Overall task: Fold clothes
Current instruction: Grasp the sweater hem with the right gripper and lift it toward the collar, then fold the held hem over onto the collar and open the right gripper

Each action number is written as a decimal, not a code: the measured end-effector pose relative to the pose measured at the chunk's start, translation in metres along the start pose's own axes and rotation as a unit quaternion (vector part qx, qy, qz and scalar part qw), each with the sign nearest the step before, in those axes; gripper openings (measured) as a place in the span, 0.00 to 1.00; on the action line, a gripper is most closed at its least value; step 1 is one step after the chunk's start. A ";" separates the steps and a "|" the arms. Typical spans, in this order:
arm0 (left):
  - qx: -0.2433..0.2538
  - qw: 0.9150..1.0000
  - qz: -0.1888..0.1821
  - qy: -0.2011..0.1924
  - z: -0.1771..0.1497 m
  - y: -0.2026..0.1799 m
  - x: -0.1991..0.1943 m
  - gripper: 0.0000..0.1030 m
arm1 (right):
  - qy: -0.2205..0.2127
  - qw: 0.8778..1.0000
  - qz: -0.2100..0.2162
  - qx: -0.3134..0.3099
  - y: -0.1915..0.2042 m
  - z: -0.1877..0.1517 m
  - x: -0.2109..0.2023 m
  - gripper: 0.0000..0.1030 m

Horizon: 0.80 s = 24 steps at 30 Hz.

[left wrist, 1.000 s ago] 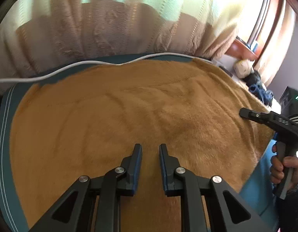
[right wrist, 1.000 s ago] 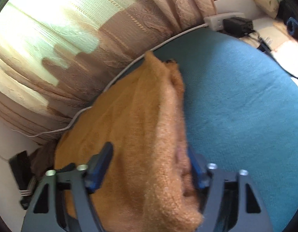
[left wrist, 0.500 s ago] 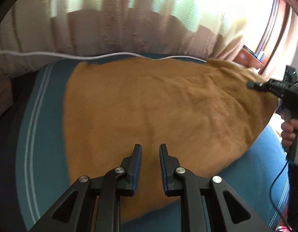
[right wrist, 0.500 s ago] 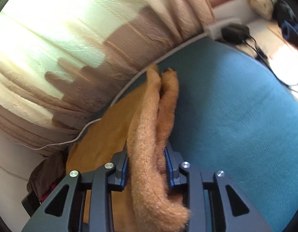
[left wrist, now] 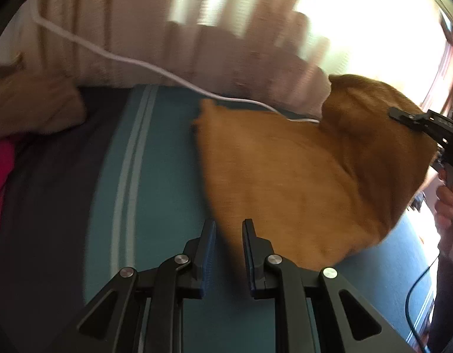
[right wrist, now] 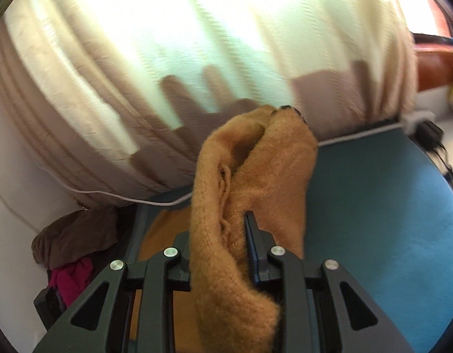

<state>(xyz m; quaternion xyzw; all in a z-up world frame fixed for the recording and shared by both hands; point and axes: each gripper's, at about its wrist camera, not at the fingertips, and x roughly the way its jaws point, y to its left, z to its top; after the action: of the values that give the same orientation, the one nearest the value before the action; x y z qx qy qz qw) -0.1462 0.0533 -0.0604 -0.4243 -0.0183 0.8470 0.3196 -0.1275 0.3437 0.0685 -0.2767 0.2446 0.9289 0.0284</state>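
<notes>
Holding: the right gripper has its fingers clenched on a bunched edge of the orange fleece garment, centre of the right wrist view; the same gripper shows at the right edge of the left wrist view, with the cloth raised there.
Reason for hold: judged a lift of one side so it can be carried across the rest of the garment as a fold.
Garment position: its lifted part hangs from the right gripper at right of the left wrist view; the rest lies on the bed, reaching towards lower centre.
Left gripper: fingers released, a gap between them, nothing held; its tips sit at the garment's near edge, contact not clear through the blur.
Reason for left placement: judged ready to pin or take the near edge.
Surface: bed under a teal cover with pale stripes at centre left.
Room: cream and brown curtain across the top; white cable along the bed's far edge.
Other cloth: brown garment and pink garment, lower left of the right wrist view.
</notes>
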 end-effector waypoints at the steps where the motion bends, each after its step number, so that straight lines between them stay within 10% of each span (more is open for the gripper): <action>1: -0.008 1.000 0.005 0.000 0.000 0.007 0.000 0.19 | -0.002 1.000 0.001 -0.014 0.013 -0.002 0.004 0.27; 9: -0.050 0.999 0.009 -0.009 -0.008 0.041 -0.005 0.19 | 0.027 0.987 -0.007 -0.157 0.119 -0.052 0.071 0.25; 19: -0.079 0.997 -0.007 -0.009 -0.009 0.057 0.010 0.19 | 0.030 0.929 -0.064 -0.363 0.187 -0.155 0.108 0.24; 24: -0.086 0.996 -0.013 -0.012 -0.011 0.061 0.008 0.19 | 0.013 0.934 -0.061 -0.352 0.184 -0.150 0.102 0.24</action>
<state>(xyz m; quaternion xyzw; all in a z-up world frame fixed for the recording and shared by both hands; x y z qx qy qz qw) -0.1740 0.0073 -0.0914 -0.4396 -0.1003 0.8433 0.2924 -0.1731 0.1031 -0.0135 -0.2956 -0.1144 0.9483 -0.0177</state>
